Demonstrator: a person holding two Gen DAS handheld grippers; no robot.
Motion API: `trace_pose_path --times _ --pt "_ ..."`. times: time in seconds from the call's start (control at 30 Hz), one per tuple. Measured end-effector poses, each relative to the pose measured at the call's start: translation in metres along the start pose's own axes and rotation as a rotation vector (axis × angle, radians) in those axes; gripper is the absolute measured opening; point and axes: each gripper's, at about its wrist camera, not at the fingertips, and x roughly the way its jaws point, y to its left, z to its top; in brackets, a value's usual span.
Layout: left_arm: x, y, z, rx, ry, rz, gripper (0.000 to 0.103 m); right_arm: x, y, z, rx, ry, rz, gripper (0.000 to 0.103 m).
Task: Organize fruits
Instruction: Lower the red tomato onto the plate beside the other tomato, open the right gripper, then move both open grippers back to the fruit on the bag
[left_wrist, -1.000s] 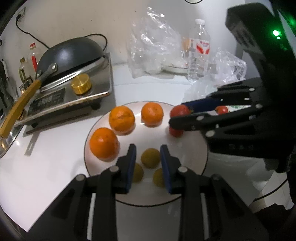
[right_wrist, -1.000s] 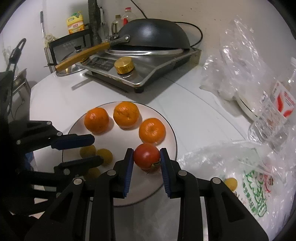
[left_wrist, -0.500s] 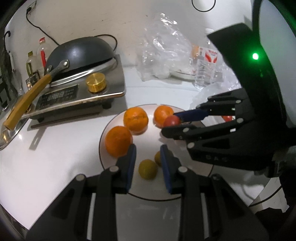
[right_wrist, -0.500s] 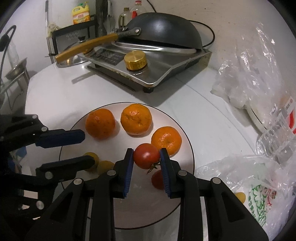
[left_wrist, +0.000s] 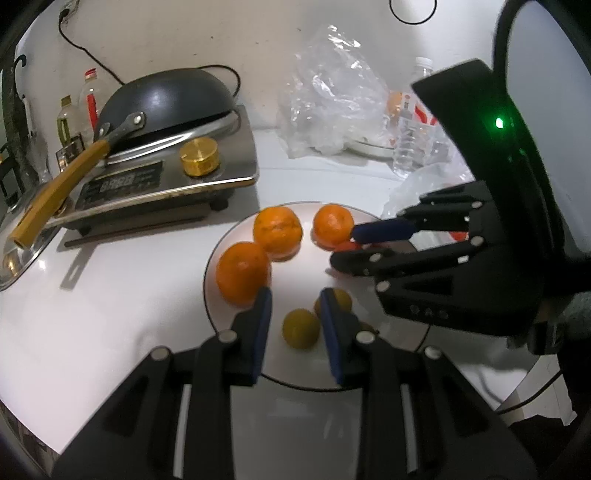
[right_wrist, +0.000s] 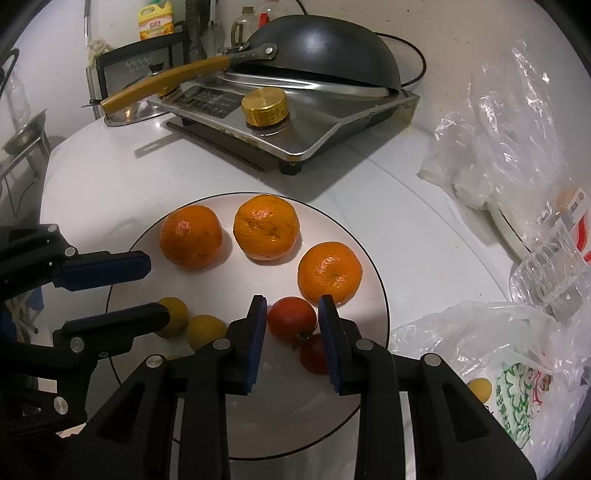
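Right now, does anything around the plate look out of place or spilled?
One small yellow fruit lies off the plate, down by the printed plastic bag at the right, while its likes sit on the plate. The wok rests upside down on the cooker. Nothing looks spilled.

Left gripper (left_wrist: 293, 325) jaws nearly closed, nothing between them, hovering above a yellow fruit (left_wrist: 300, 328) at the plate (left_wrist: 295, 266) near edge. Three oranges (left_wrist: 277, 229) along the far-left rim. Right gripper (left_wrist: 341, 245) at the far-right rim, tomato (left_wrist: 347, 246) at its tips.
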Motion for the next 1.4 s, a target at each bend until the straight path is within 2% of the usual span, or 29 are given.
trace_pose_path --times 0.23,0.3,0.63,0.83,1.13,1.4 --pt "-0.004 -0.004 -0.002 0.008 0.004 0.009 0.029 -0.011 -0.003 -0.002 0.010 -0.012 -0.016 0.033" --pt "-0.007 -0.006 -0.002 0.012 0.001 0.011 0.030 -0.016 -0.005 -0.003 0.016 -0.019 -0.022 0.037" --pt "-0.021 -0.020 -0.003 0.025 -0.008 0.028 0.034 -0.045 -0.010 -0.014 0.036 -0.056 -0.036 0.038" --pt "-0.033 -0.032 -0.001 0.031 -0.029 0.023 0.049 -0.066 -0.014 -0.023 0.052 -0.078 -0.047 0.038" --pt "-0.042 -0.051 0.001 0.034 -0.030 0.032 0.049 -0.095 -0.021 -0.039 0.076 -0.105 -0.059 0.038" --pt "-0.044 -0.075 0.008 0.027 -0.026 -0.004 0.049 -0.119 -0.037 -0.057 0.112 -0.135 -0.065 0.038"
